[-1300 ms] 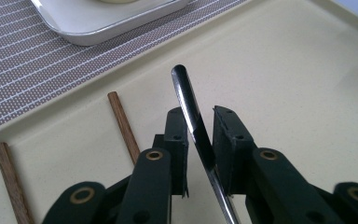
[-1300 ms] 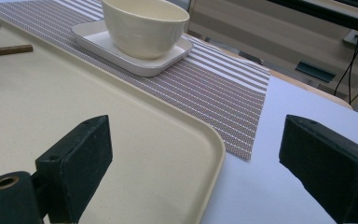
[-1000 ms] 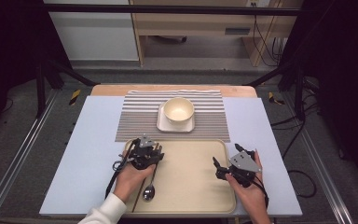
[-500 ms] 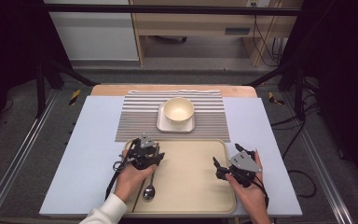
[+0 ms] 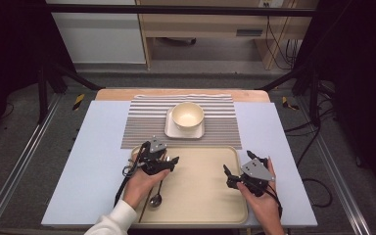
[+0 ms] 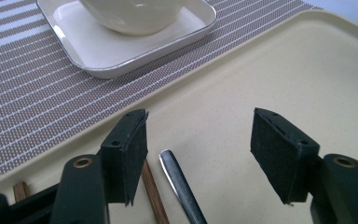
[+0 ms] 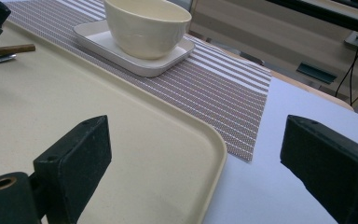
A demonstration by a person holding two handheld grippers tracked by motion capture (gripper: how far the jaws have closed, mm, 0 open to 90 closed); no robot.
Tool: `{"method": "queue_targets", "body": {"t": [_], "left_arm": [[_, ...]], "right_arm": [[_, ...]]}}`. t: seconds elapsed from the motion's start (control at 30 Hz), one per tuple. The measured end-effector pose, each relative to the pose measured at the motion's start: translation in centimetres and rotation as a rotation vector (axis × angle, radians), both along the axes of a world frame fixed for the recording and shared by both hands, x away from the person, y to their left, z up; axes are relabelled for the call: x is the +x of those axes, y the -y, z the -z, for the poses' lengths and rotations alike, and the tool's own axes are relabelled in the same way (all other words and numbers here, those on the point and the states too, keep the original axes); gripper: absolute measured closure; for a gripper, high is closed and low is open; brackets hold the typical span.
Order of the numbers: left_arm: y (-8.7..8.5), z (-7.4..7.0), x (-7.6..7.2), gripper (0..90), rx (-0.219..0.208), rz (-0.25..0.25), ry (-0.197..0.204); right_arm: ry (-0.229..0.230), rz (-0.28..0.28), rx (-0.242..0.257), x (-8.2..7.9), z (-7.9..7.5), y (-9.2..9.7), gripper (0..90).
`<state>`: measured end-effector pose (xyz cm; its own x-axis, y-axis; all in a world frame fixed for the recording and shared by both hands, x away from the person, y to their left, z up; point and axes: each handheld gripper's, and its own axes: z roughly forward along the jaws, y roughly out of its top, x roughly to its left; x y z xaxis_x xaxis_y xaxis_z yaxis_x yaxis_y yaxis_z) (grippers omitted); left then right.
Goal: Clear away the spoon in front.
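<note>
The spoon (image 5: 156, 195) and a brown chopstick (image 6: 154, 196) lie at the cream tray's (image 5: 200, 205) left end. The left tongs (image 5: 170, 163) have just been opening; the spoon handle lies loose between their pads. The right tongs (image 5: 228, 177) gape empty over the tray's right edge.

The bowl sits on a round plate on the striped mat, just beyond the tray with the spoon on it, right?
Not quite: the plate under the bowl is square with rounded corners, not round, as the high view shows. The rest holds: it sits on the striped mat, just beyond the tray with the spoon.
</note>
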<state>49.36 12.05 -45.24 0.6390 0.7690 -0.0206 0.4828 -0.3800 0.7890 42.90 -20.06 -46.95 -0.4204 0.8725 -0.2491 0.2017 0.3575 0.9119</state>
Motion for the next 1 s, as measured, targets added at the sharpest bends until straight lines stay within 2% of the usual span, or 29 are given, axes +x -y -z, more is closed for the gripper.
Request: {"method": "queue_targets", "body": {"t": [0.43,1.0], "left_arm": [[-0.1,-1.8,0.5,28.3,-0.011,0.015,0.030],[0.2,-4.8,1.5,26.9,-0.027,0.011,0.077]], "right_arm": [[0.011,0.003,0.007,0.0,-0.1,0.0,8.6],[0.039,0.020,0.025,-0.1,-0.4,0.2,8.2]]}}
